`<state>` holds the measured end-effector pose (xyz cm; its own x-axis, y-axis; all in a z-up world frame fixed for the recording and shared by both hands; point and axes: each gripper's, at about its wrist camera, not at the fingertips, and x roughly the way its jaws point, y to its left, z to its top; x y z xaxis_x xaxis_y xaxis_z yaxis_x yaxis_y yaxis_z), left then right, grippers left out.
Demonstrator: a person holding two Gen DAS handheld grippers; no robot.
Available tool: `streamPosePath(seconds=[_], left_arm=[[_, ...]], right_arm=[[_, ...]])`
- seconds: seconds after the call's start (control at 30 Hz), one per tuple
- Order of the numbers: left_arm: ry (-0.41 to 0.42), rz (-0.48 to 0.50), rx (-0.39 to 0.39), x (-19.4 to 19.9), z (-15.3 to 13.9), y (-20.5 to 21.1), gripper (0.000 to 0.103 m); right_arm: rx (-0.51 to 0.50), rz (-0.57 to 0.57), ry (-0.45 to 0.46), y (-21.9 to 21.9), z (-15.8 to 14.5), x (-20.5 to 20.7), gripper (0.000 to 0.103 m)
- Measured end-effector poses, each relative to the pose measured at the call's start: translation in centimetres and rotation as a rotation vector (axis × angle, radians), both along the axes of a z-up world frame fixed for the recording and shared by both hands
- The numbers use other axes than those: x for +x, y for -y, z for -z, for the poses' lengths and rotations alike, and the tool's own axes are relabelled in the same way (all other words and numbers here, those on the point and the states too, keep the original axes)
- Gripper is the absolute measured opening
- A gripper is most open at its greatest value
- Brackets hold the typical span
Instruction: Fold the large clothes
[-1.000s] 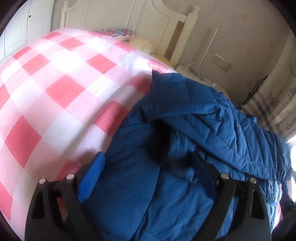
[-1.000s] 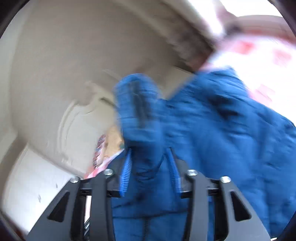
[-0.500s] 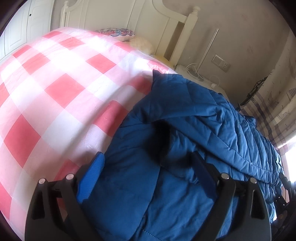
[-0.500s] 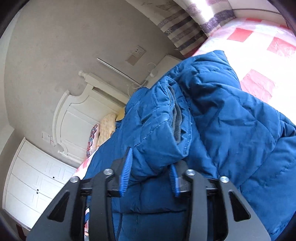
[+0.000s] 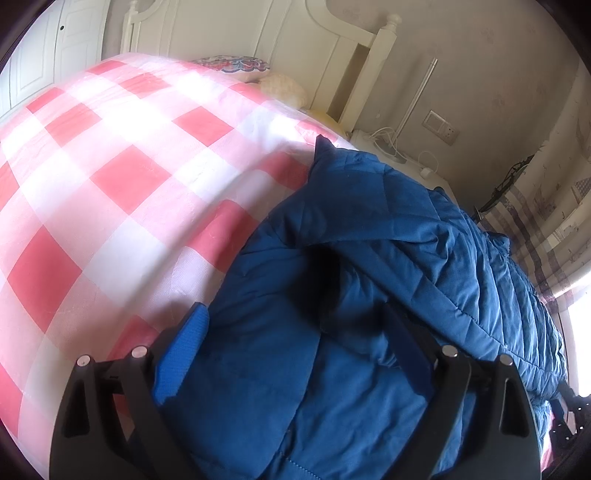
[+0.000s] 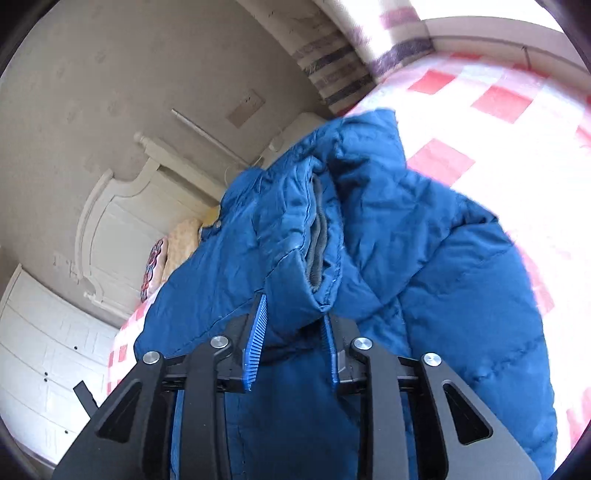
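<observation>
A large blue quilted jacket point(image 5: 388, 266) lies bunched on a bed with a red and white checked cover point(image 5: 110, 177). My left gripper point(image 5: 295, 343) is open wide, its fingers spread over the jacket's near part without clamping it. In the right wrist view my right gripper point(image 6: 291, 332) is shut on a padded fold of the same jacket point(image 6: 424, 288), near a cuff with a grey lining point(image 6: 317, 236). The held fold stands lifted above the rest of the jacket.
A white headboard point(image 5: 258, 33) and pillows point(image 5: 236, 66) stand at the bed's far end. A white nightstand with cables point(image 5: 391, 147) is beside the bed. Striped curtains point(image 5: 535, 229) hang at the right. White wardrobe doors point(image 6: 40, 362) show at the left of the right wrist view.
My right gripper has swung with the jacket fold held in it, and its view has turned toward the bed. The left gripper has stayed still and open.
</observation>
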<state>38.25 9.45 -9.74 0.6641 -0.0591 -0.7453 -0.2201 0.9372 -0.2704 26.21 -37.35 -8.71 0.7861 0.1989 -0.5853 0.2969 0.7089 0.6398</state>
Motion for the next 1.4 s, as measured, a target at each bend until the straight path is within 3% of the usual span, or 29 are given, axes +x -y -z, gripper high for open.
streamPosePath(seconds=[0.1,0.2,0.3,0.4,0.47,0.53,0.57,0.67,0.77,0.83,0.9,1.0,1.07,1.17,1.23,1.3,1.4], left_arm=[[0.001,-0.003,0.013,0.0,-0.1,0.2,0.094],[0.002,-0.003,0.014,-0.1,-0.1,0.3,0.094],[0.009,-0.009,-0.003,-0.2,-0.2,0.0,0.094],[0.021,-0.031,-0.020,-0.4,-0.3,-0.6,0.094],[0.084,-0.114,-0.002,-1.7,-1.2,-1.4,0.093],[0.218,-0.189,-0.003,-3.8,-3.5,-2.0,0.092],[0.294,-0.189,-0.017,-4.5,-5.2,-1.9,0.092],[0.385,-0.108,-0.001,-4.0,-9.8,0.4,0.095],[0.328,0.044,0.068,-0.4,-12.1,4.8,0.101],[0.235,0.130,0.109,3.3,-11.2,7.8,0.101],[0.133,0.156,0.171,6.5,-8.5,10.0,0.101],[-0.093,0.213,0.267,9.7,-1.2,11.5,0.102],[-0.026,0.241,0.354,9.1,0.9,12.2,0.102],[-0.051,0.237,0.330,8.7,0.5,11.5,0.102],[-0.055,0.240,0.296,8.7,-0.9,11.3,0.100],[0.012,0.256,0.279,8.4,-3.4,11.3,0.100],[0.092,0.245,0.324,9.3,-6.6,11.9,0.101]], right_arm=[[-0.251,0.080,0.142,-1.6,-4.9,-1.6,0.036],[-0.419,-0.016,0.176,-4.3,-7.3,1.1,0.045],[-0.523,-0.131,0.089,-6.4,-6.0,5.8,0.046],[-0.593,-0.238,-0.072,-7.6,-1.6,9.3,0.046],[-0.626,-0.268,-0.092,-7.9,0.7,9.7,0.047],[-0.632,-0.271,-0.105,-8.0,0.7,9.8,0.049],[-0.645,-0.277,-0.108,-8.3,0.8,9.9,0.050],[-0.689,-0.282,-0.121,-8.9,0.8,9.7,0.051],[-0.711,-0.283,-0.124,-9.1,0.9,9.6,0.052],[-0.693,-0.284,-0.118,-8.7,0.9,9.5,0.052],[-0.676,-0.284,-0.114,-8.4,0.8,9.5,0.052],[-0.681,-0.284,-0.116,-8.6,0.8,9.5,0.052],[-0.681,-0.290,-0.110,-8.6,0.8,9.5,0.052],[-0.663,-0.295,-0.106,-8.3,0.7,9.6,0.054],[-0.628,-0.305,-0.105,-7.8,0.4,9.5,0.054],[-0.618,-0.305,-0.105,-7.5,-0.6,9.4,0.054],[-0.709,-0.297,-0.048,-8.1,-3.0,10.2,0.057]])
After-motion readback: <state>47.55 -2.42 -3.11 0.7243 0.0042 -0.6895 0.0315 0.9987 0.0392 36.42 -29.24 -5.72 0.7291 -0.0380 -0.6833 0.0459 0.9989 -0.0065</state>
